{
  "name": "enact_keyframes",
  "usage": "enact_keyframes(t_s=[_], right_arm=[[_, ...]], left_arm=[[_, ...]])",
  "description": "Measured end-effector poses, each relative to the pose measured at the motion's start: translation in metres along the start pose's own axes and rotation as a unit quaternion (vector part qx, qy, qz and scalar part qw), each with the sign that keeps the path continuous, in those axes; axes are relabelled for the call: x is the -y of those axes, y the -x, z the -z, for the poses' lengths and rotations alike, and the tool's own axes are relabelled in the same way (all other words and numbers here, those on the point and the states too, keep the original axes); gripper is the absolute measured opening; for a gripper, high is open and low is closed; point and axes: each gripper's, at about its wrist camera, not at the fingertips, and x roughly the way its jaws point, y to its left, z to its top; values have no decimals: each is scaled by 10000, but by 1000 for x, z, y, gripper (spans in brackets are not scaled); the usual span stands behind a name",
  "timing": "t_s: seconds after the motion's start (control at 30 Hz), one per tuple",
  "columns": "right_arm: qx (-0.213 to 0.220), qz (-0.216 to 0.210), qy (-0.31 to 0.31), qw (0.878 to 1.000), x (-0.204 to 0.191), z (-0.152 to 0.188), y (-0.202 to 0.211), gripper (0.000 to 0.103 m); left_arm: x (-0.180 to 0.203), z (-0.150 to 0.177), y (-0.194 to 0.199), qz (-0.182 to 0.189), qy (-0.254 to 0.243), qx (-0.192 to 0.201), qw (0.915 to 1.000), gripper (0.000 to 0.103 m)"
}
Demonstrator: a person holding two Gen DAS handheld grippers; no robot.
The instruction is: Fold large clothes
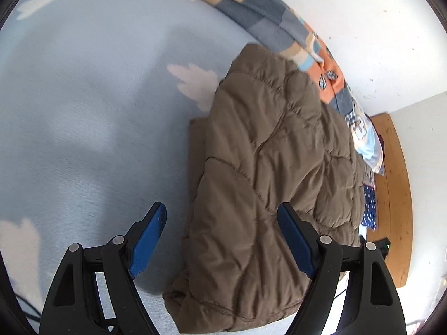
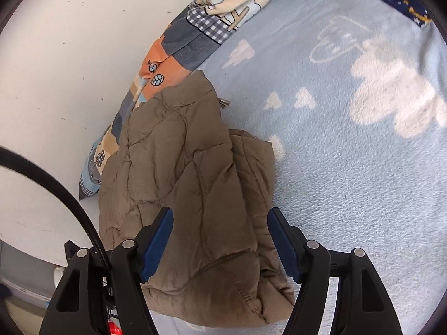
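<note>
One pale-blue cloud blanket (image 1: 83, 111) covers bed. Brown quilted jacket (image 1: 265, 181) lies folded on it, beside patchwork quilt (image 1: 279, 25) along wall. L tongs (image 1: 222, 217) + R tongs (image 2: 220, 220) spread wide above jacket, gripping nothing.

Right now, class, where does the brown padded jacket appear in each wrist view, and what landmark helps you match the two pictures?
Left wrist view: the brown padded jacket fills the centre and lower right.
Right wrist view: the jacket lies centre-left, running to the bottom edge.
Shared landmark: the patchwork quilt with an orange leaf patch, against the white wall behind the jacket.
</note>
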Motion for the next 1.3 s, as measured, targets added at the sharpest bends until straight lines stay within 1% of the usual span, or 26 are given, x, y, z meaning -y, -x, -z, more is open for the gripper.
enact_keyframes(t_s=[0.07, 0.1, 0.17, 0.27, 0.3, 0.37, 0.5, 0.6, 0.7, 0.83, 0.9, 0.97, 1.03, 1.1, 1.17, 1.23, 1.27, 1.3], right_arm=[[-101, -100, -11, 9999, 6, -3, -6, 76], [-156, -161, -13, 9997, 9, -3, -9, 78], [-250, -140, 11, 9996, 14, -5, -15, 79], [-340, -311, 6, 9989, 21, -10, -21, 83], [-350, -290, 48, 9990, 23, -13, -23, 90], [-443, -324, 74, 9985, 26, -18, -29, 98], [-603, -525, 87, 9968, 36, -25, -45, 100], [-757, -685, 298, 9943, 33, -34, -56, 103], [-995, -851, 645, 9893, 23, -40, -70, 103], [-1223, -1052, 936, 9825, 12, -43, -87, 103], [-1292, -1189, 989, 9795, 7, -47, -96, 103], [-1405, -1334, 1067, 9752, 0, -52, -109, 103], [-1581, -1378, 1215, 9702, -9, -57, -125, 103], [-1766, -1400, 1412, 9640, -21, -61, -142, 103], [-1871, -1393, 1481, 9611, -27, -65, -151, 103], [-1895, -1349, 1652, 9584, -33, -66, -156, 101], [-1857, -1283, 1788, 9576, -34, -62, -151, 91], [-1826, -1284, 1906, 9559, -37, -58, -149, 78]], left_arm=[[-4, -1, -8, 44, -38, -125, 9999, 81], [-5, -2, -12, 57, -39, -170, 9998, 81], [-9, -3, -18, 242, 12, -241, 9994, 81], [-10, -5, -28, 392, -24, -347, 9986, 81], [-11, -6, -30, 403, -39, -373, 9985, 81], [-13, -7, -36, 459, -52, -436, 9980, 81], [-20, -12, -47, 655, -102, -560, 9962, 85], [-26, -18, -54, 834, -113, -677, 9942, 87], [-27, -25, -62, 953, -199, -819, 9919, 88], [-25, -48, -75, 1030, -372, -1080, 9881, 89], [-22, -57, -84, 1133, -442, -1196, 9853, 89], [-19, -66, -92, 1189, -553, -1403, 9814, 91], [-13, -77, -101, 1170, -681, -1622, 9774, 91], [-6, -87, -110, 1145, -812, -1799, 9736, 95], [-1, -91, -115, 1115, -905, -1832, 9725, 95], [5, -95, -118, 1048, -994, -1724, 9744, 95], [8, -94, -116, 962, -1097, -1628, 9758, 87], [10, -90, -108, 960, -1130, -1573, 9764, 65]])
